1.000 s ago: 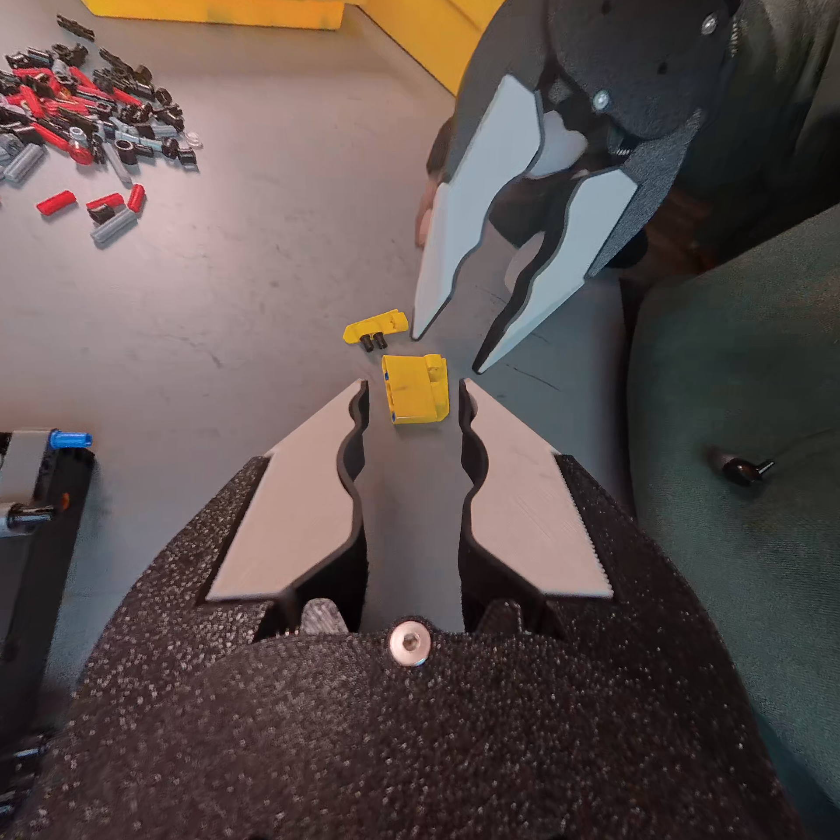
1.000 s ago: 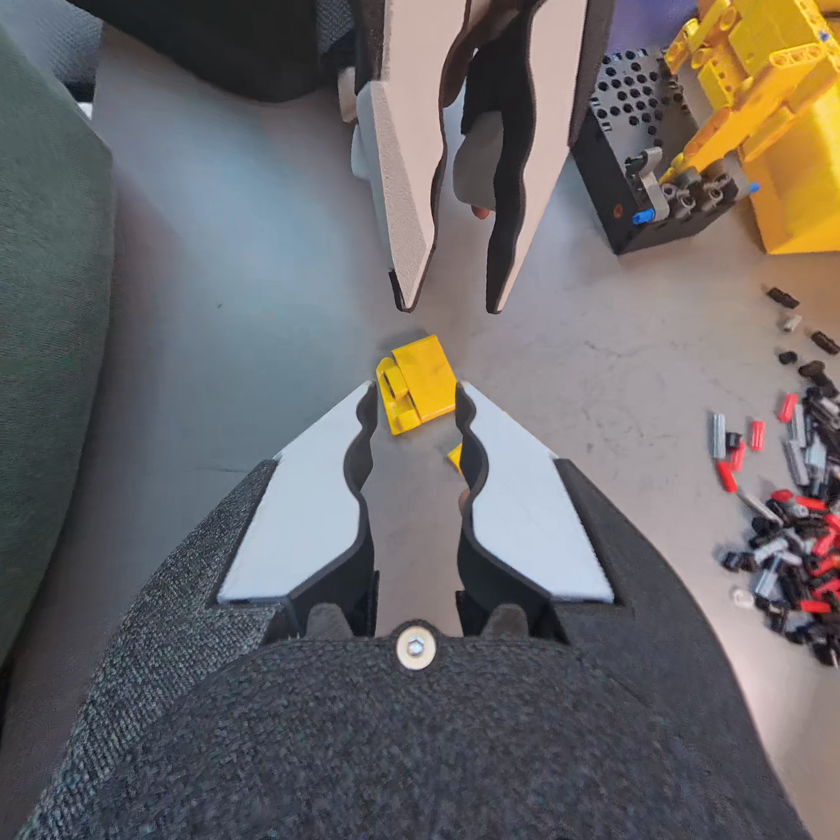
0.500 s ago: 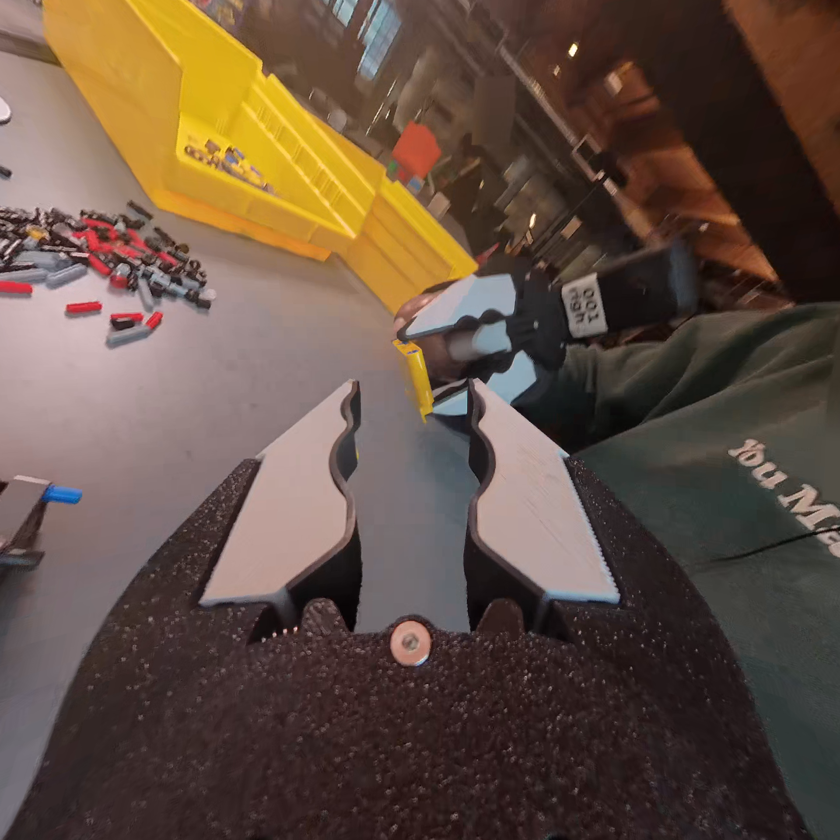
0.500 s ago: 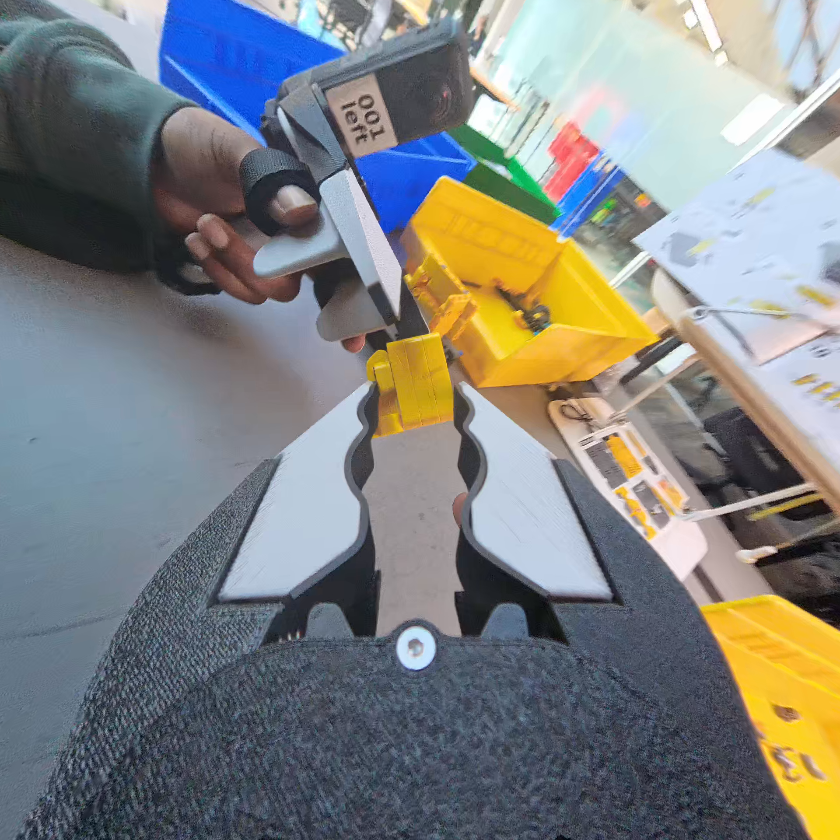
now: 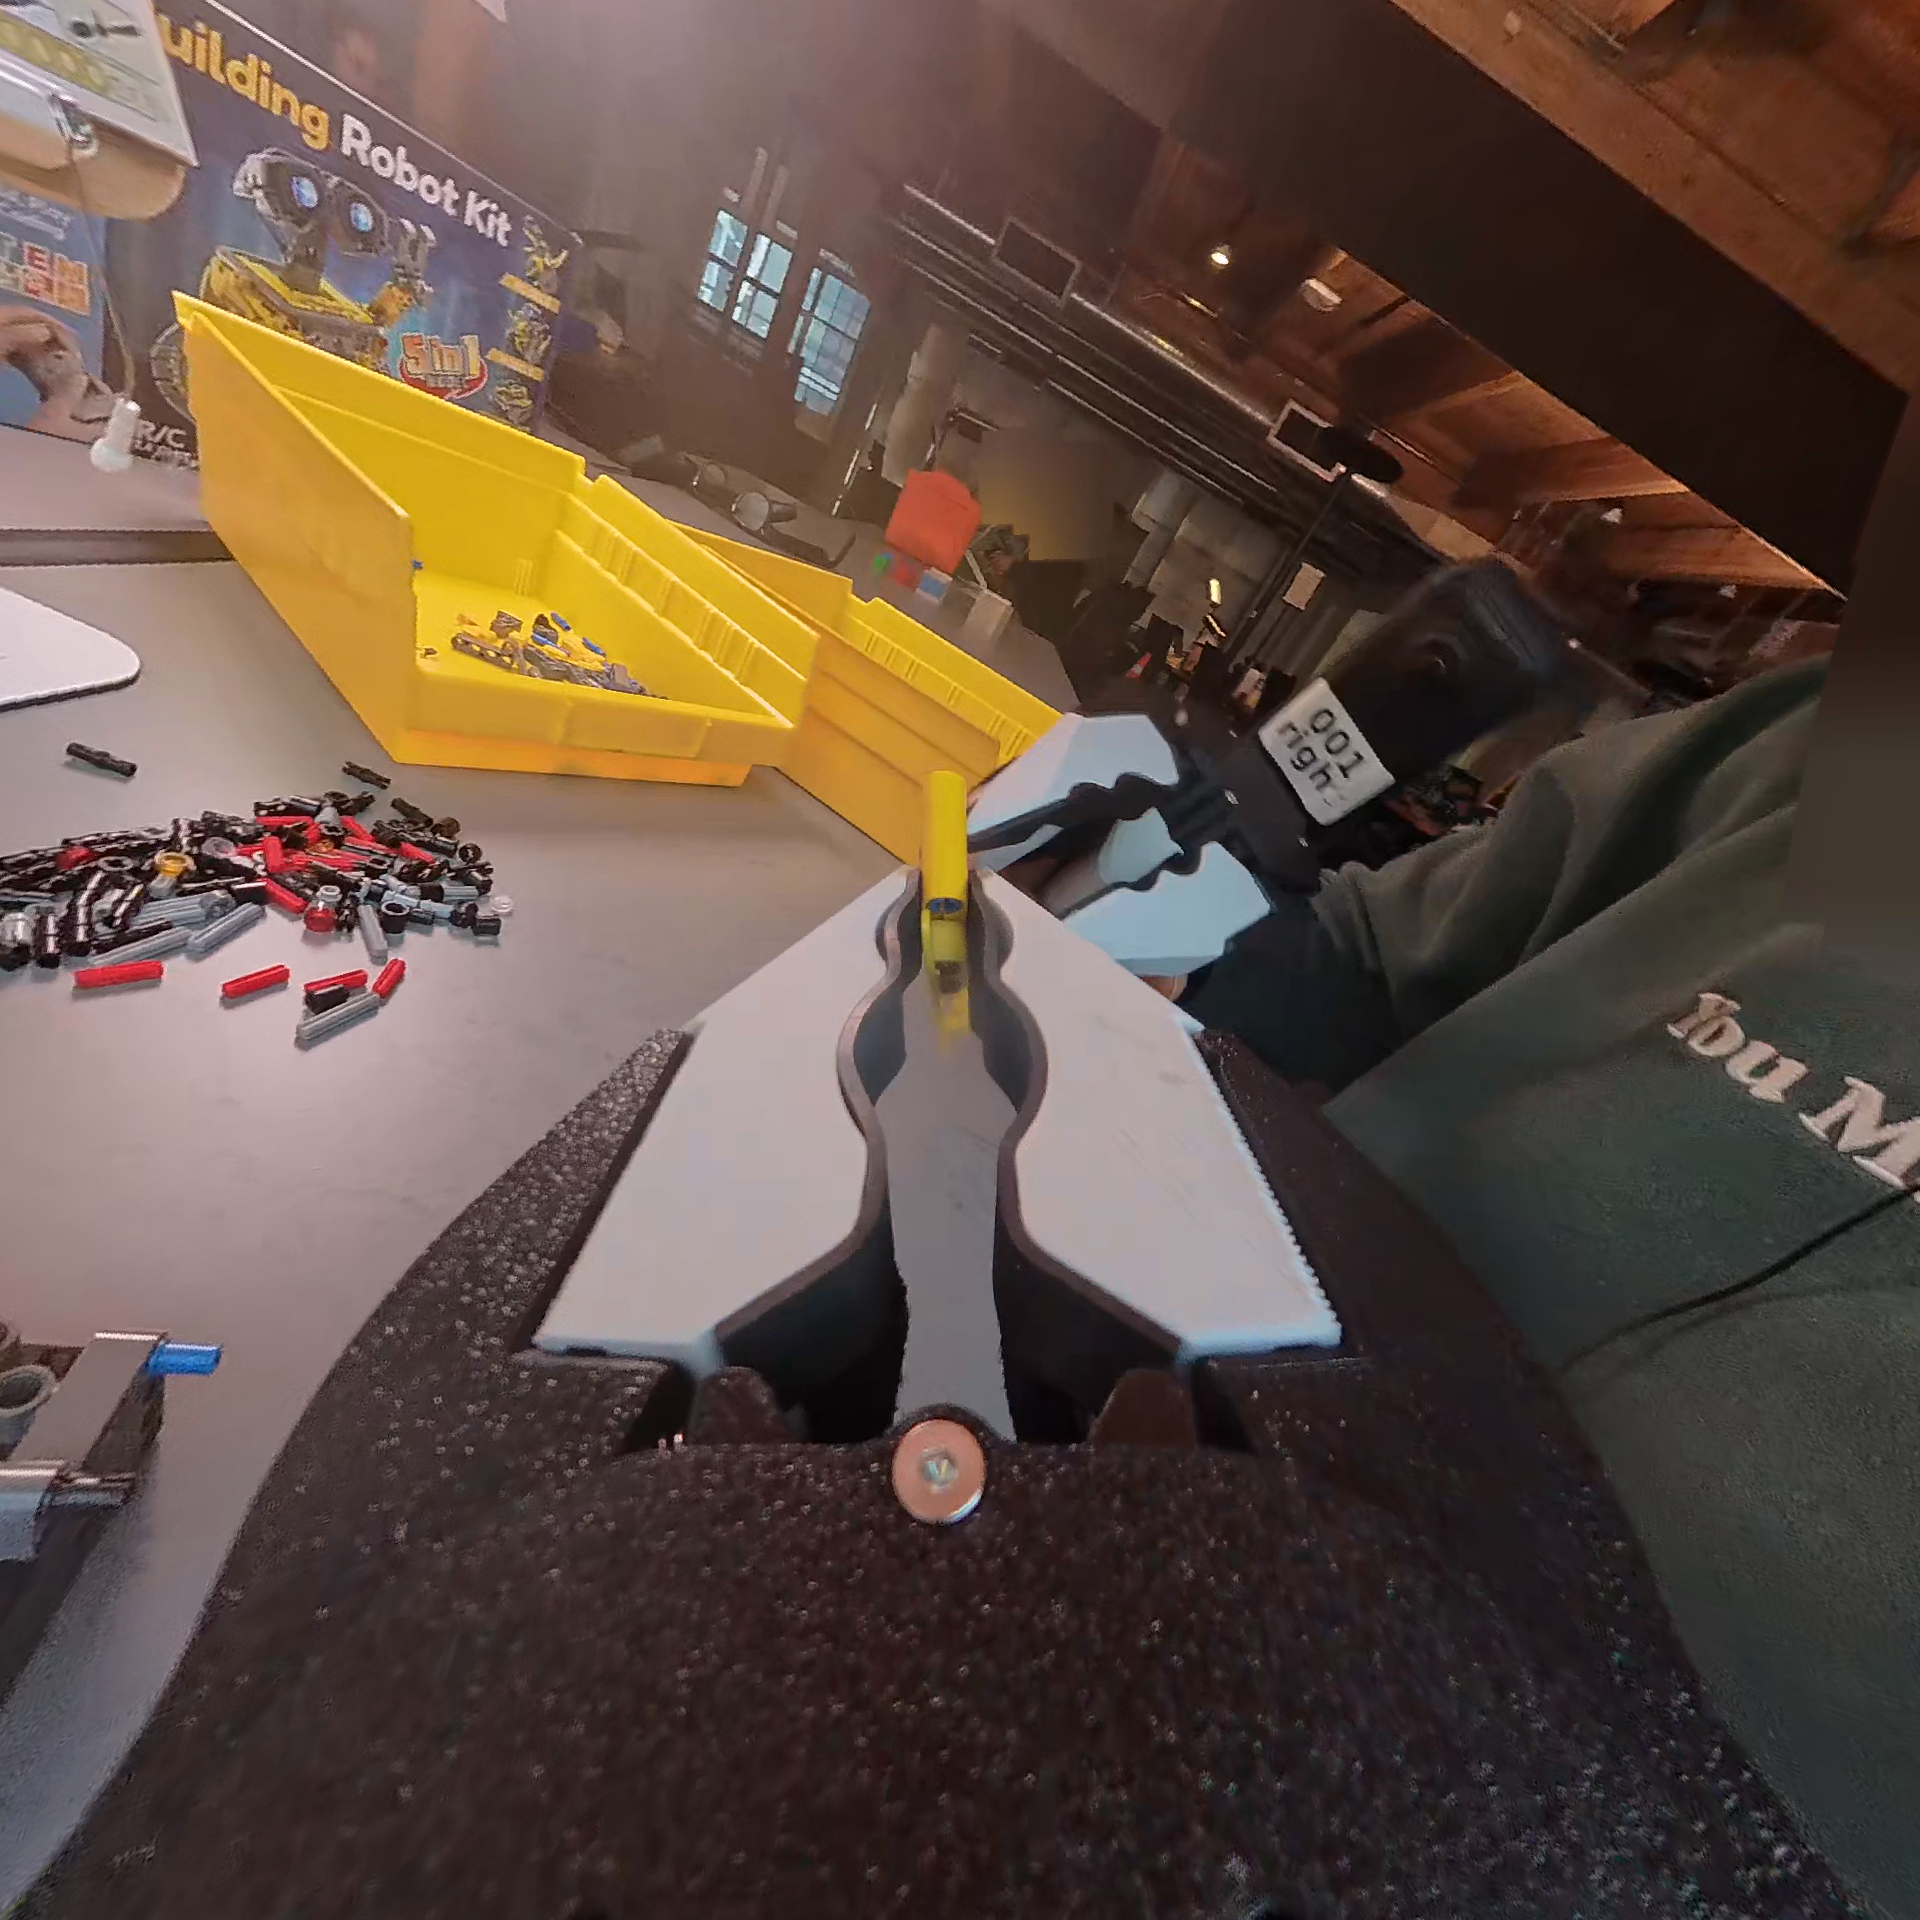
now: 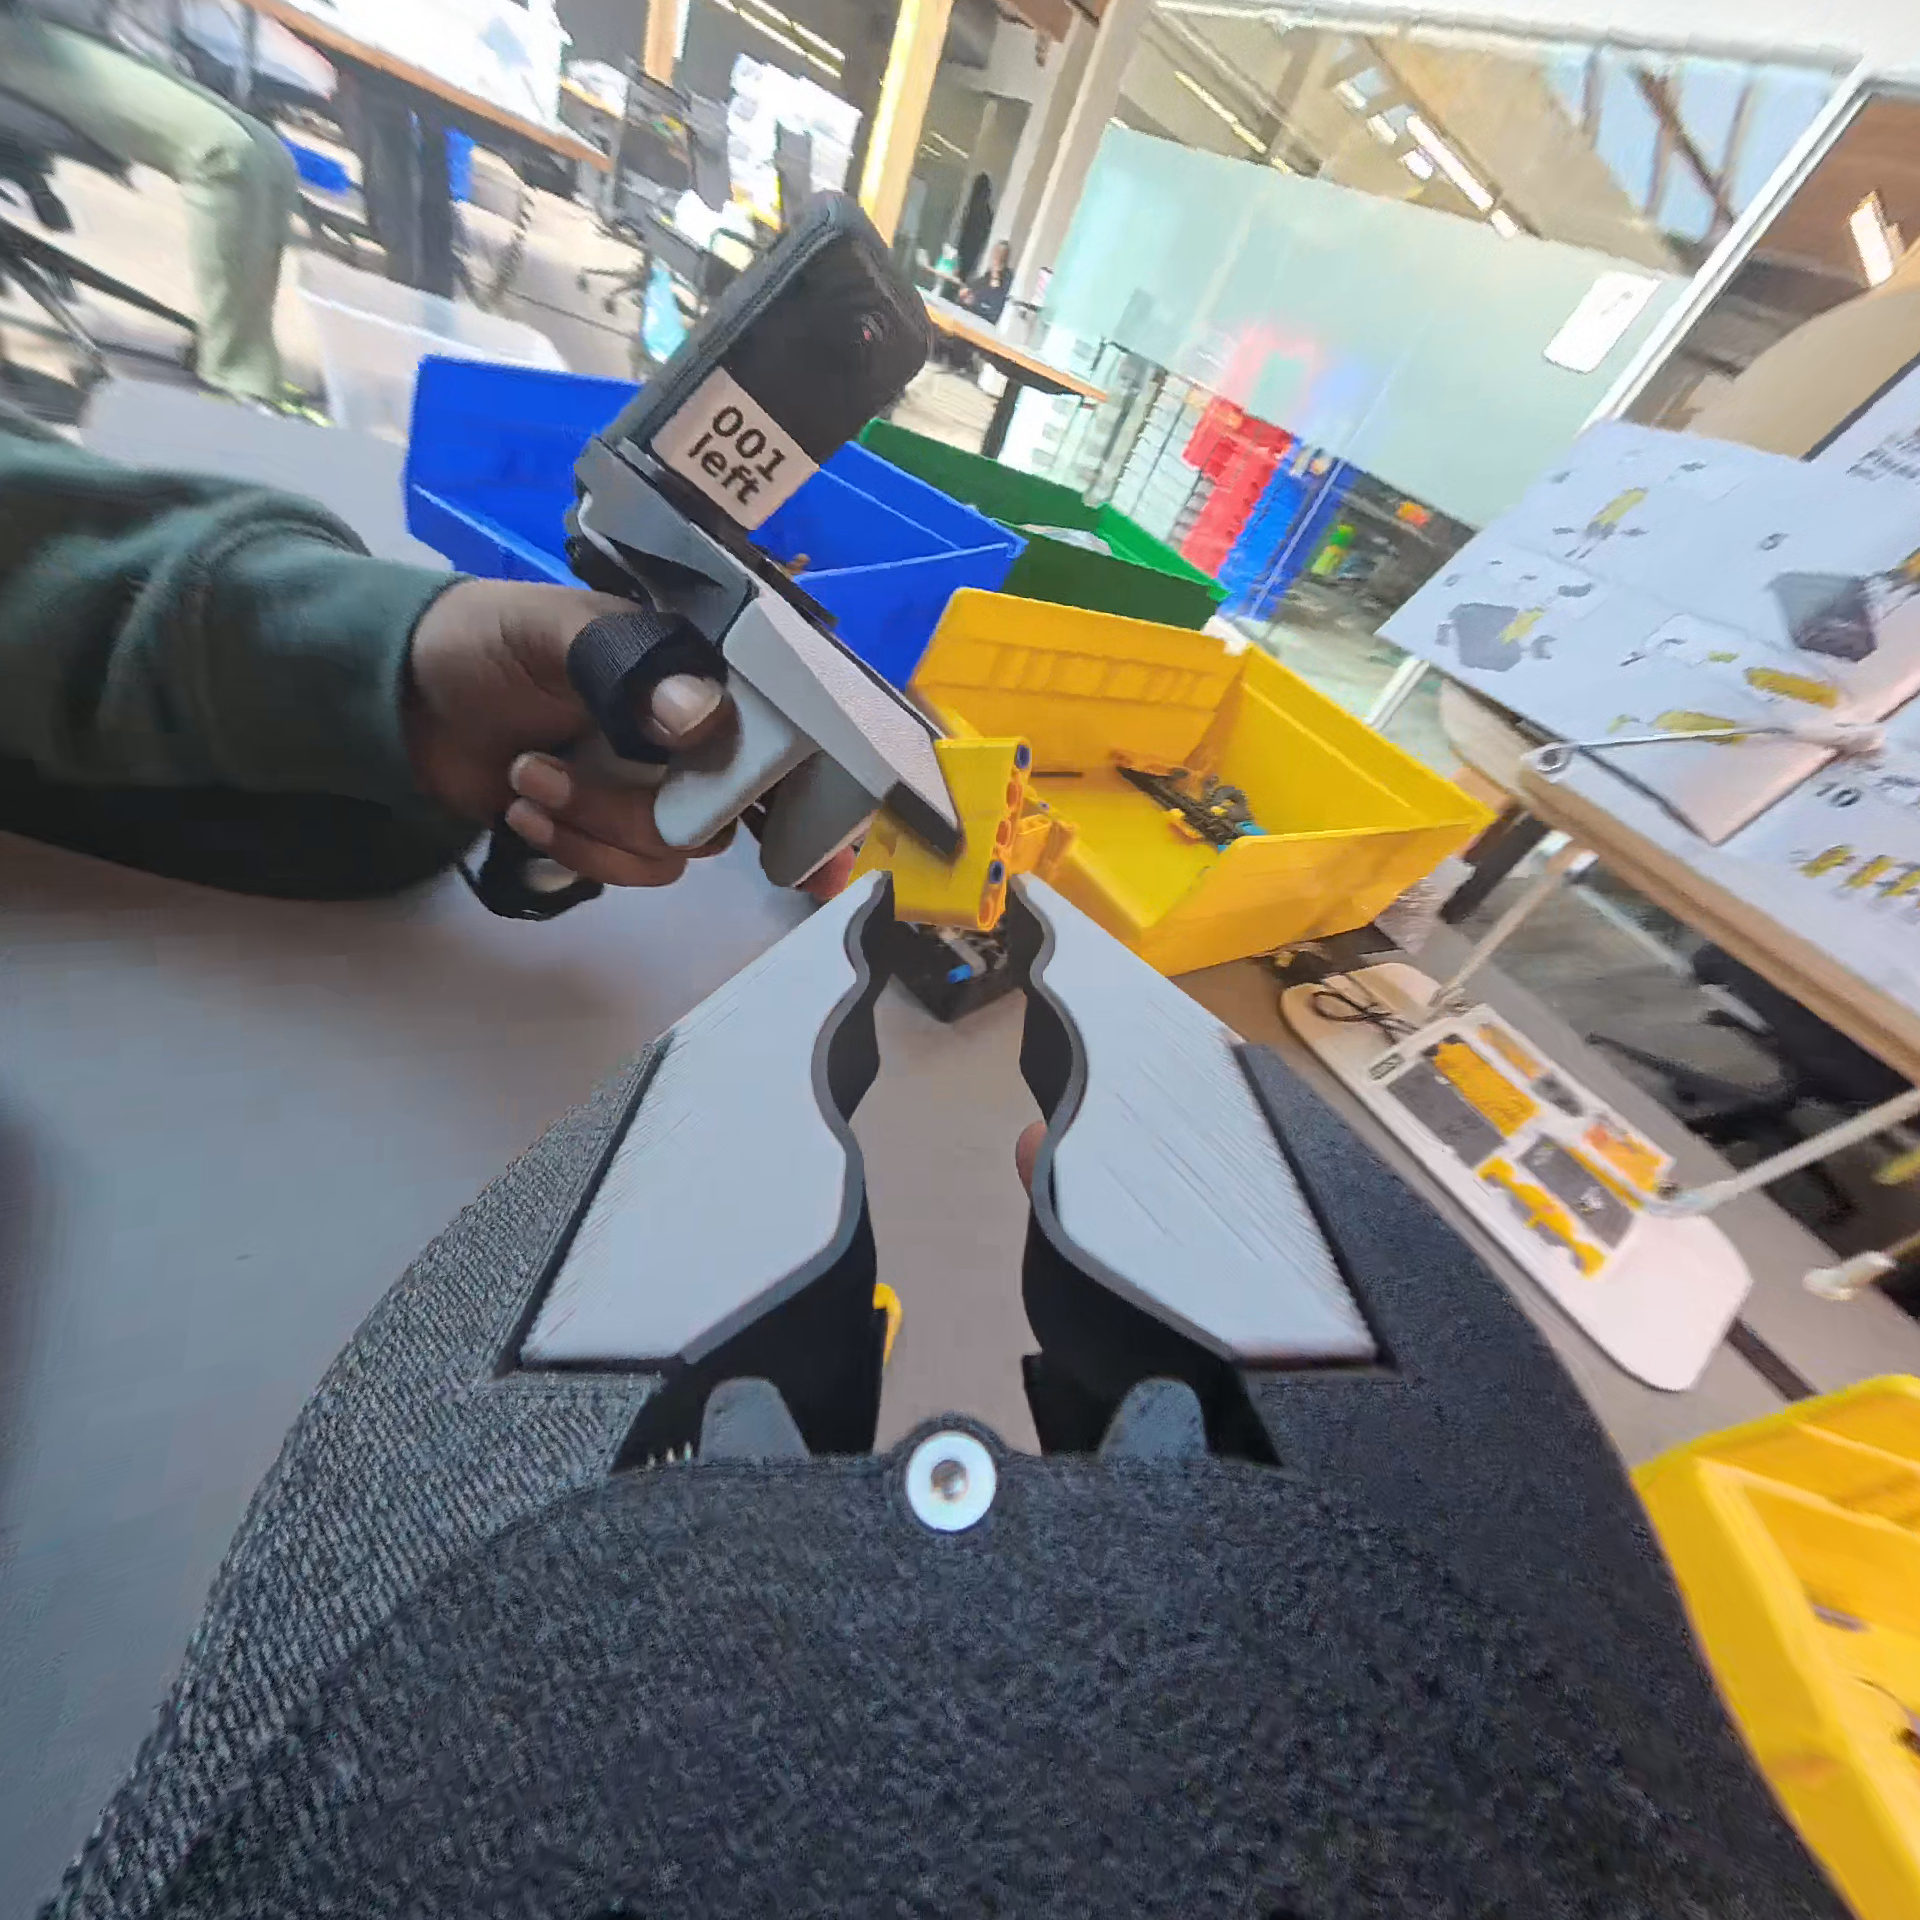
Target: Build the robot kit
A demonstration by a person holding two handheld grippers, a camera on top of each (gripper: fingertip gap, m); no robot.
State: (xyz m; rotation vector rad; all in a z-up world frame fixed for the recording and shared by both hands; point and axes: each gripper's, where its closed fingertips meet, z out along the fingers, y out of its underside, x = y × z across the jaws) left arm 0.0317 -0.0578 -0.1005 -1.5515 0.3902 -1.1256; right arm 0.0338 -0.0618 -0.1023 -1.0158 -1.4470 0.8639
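left gripper [image 5: 943, 896]: clenched on a yellow building-kit panel [image 6: 971, 821] with a row of round holes and blue pins along one edge. The left wrist view shows the panel edge-on, pinched right at the tips and sticking up past them

right gripper [image 6: 953, 899]: tips sit either side of the panel's lower end, gap about the panel's width. Can't tell whether it's actually pinching or just flanking it

panel is off the grey table [image 5: 260, 1143], in the air between the two grippers, which meet nose to nose at an angle

right wrist view: a hand [image 6: 520, 717] in a dark green sleeve holds the left gripper, thumb through a black strap

under the panel, on the table: a dark block [image 6: 956, 971] with a blue pin, partly hidden by the right gripper's fingers

behind it: yellow bin [image 6: 1299, 748] with a few dark parts inside, then a blue bin [image 6: 499, 468] and a green bin [image 6: 1049, 520]

right of that: instruction booklet [image 6: 1507, 1122] flat on the table, more printed sheets [image 6: 1662, 623] propped up higher

left wrist view: loose pile of small black, red and grey pins [image 5: 239, 873] well left of the grippers, the kit's box [image 5: 343, 260] standing at the back, and a grey-black assembly [image 5: 94, 1382] with a blue pin at the lower left edge
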